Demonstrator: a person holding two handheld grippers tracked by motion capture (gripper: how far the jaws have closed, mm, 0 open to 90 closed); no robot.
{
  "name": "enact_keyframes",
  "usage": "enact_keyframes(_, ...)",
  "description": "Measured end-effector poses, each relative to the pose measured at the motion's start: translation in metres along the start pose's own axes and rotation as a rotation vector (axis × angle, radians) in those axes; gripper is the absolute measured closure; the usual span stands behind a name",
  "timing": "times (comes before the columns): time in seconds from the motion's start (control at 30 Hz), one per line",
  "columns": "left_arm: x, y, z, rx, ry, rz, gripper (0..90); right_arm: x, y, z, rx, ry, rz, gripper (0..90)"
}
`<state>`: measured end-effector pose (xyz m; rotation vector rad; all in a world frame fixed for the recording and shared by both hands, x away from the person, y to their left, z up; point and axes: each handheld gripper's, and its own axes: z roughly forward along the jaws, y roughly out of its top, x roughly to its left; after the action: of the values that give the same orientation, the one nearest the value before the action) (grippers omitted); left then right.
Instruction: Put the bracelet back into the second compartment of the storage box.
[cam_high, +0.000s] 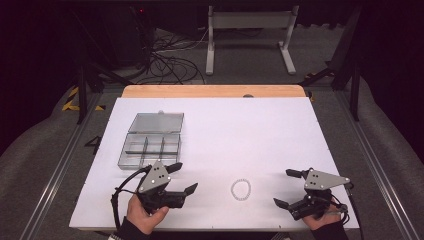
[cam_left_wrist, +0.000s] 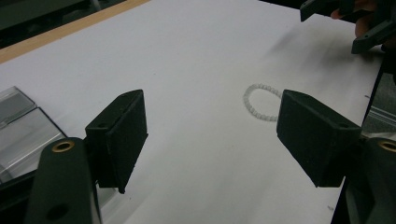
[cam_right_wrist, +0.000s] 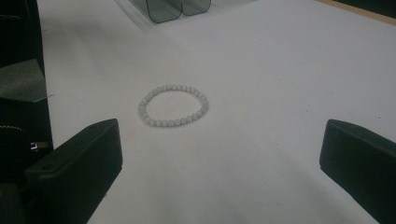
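Note:
A white bead bracelet (cam_high: 241, 189) lies flat on the white table top (cam_high: 225, 135), near its front edge. It is between my two grippers and touches neither. My left gripper (cam_high: 183, 178) is to its left, open, with nothing between its jaws; in the left gripper view the bracelet (cam_left_wrist: 258, 102) sits beyond the right jaw. My right gripper (cam_high: 286, 188) is to its right, open and empty too. In the right gripper view the bracelet (cam_right_wrist: 172, 105) lies ahead between the wide-spread jaws.
A clear plastic compartment box (cam_high: 150, 145) with its lid folded back stands at the left middle of the table. A wooden strip (cam_high: 213, 91) runs along the far edge. Cables and a white stand (cam_high: 248, 30) are on the floor beyond.

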<state>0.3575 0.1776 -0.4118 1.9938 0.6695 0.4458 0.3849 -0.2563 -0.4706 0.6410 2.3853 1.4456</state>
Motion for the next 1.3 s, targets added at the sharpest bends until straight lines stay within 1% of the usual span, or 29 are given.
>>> enact_keyframes(0.13, -0.004, 0.007, 0.004, 0.002, -0.018, 0.016, 26.0, 0.0, 0.0, 0.0, 0.0, 0.001, 0.0, 0.0)
enact_keyframes(0.23, -0.004, 0.012, 0.008, 0.009, -0.023, 0.032, 25.7, 0.0, -0.001, 0.0, 0.0, 0.003, 0.003, 0.0)
enact_keyframes(0.3, -0.004, 0.015, 0.01, 0.015, -0.022, 0.036, 25.6, 0.0, -0.001, 0.0, -0.001, 0.004, 0.005, 0.0)
enact_keyframes(0.43, -0.005, 0.022, 0.012, 0.018, -0.037, 0.038, 25.5, 0.0, -0.001, 0.0, -0.002, 0.005, 0.004, 0.0)
enact_keyframes(0.57, -0.007, 0.025, 0.015, 0.019, -0.04, 0.043, 25.5, 0.0, -0.001, 0.0, -0.002, 0.007, 0.003, 0.0)
enact_keyframes(0.67, -0.008, 0.027, 0.018, 0.033, -0.035, 0.056, 25.7, 0.0, -0.001, -0.001, -0.003, 0.007, 0.003, 0.0)
enact_keyframes(0.73, -0.008, 0.027, 0.019, 0.039, -0.032, 0.057, 26.6, 0.0, -0.001, -0.001, -0.002, 0.008, 0.003, 0.0)
enact_keyframes(0.8, -0.006, 0.027, 0.021, 0.044, -0.042, 0.056, 26.7, 0.0, -0.001, -0.001, -0.002, 0.008, 0.003, 0.0)
enact_keyframes(0.9, -0.007, 0.029, 0.025, 0.044, -0.061, 0.038, 27.2, 0.0, -0.001, 0.0, 0.0, 0.009, 0.002, 0.0)
enact_keyframes(1.0, -0.008, 0.031, 0.03, 0.049, -0.076, 0.039, 29.1, 0.0, -0.001, 0.0, 0.001, 0.011, 0.003, 0.0)
enact_keyframes(1.07, -0.009, 0.033, 0.034, 0.056, -0.076, 0.038, 31.9, 0.0, -0.001, 0.0, 0.003, 0.011, 0.003, 0.0)
enact_keyframes(1.1, -0.01, 0.034, 0.036, 0.054, -0.082, 0.04, 31.9, 0.0, -0.001, 0.0, 0.003, 0.011, 0.003, 0.0)
enact_keyframes(1.13, -0.011, 0.035, 0.038, 0.053, -0.085, 0.034, 33.1, 0.0, -0.001, 0.0, 0.001, 0.012, 0.002, 0.0)
enact_keyframes(1.3, -0.015, 0.038, 0.049, 0.056, -0.093, 0.058, 34.7, 0.0, -0.001, 0.0, 0.002, 0.013, 0.002, 0.0)
